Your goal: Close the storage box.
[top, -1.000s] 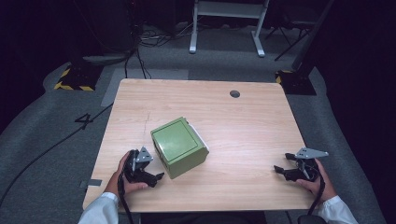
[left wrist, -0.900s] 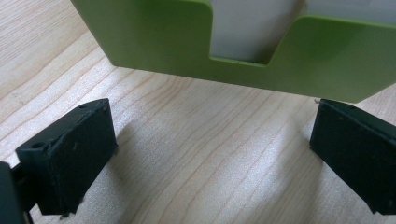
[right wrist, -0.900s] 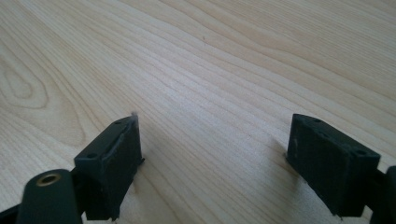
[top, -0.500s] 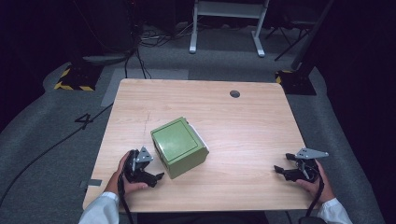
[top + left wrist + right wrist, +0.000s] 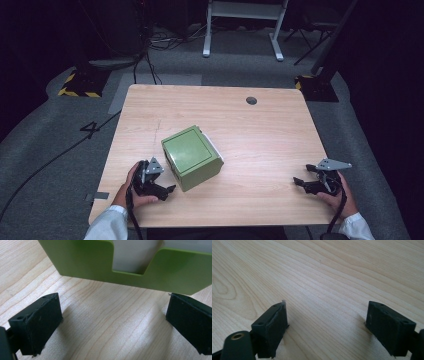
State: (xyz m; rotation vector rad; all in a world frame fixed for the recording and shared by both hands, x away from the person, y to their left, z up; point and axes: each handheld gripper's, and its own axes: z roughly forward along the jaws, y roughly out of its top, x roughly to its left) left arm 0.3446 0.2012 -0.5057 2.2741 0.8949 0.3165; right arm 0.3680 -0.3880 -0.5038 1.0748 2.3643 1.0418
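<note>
A green box-shaped holder with a flat square top and a pale insert showing at its far side (image 5: pixel 192 157) sits on the light wooden bench (image 5: pixel 260 135), a little toward the near-left of the middle, turned at an angle to the bench edges. In the left gripper view its green wall (image 5: pixel 130 267) has a rectangular notch cut in the upper rim, with a pale grey surface showing through it.

The left gripper (image 5: pixel 167 191), held in the person's left hand (image 5: pixel 131 190), rests low near the bench's near-left corner, just beside the holder's near-left face. Its 2 black jaws stand wide apart with bare wood between them, aimed at the green wall and not touching it.

The right gripper (image 5: pixel 298 182), in the person's right hand (image 5: pixel 339 196), sits near the near-right corner, well apart from the holder. Its 2 jaws are likewise spread wide over bare wood grain, gripping nothing.

A small dark round hole (image 5: pixel 251 100) lies near the far edge, right of centre.
</note>
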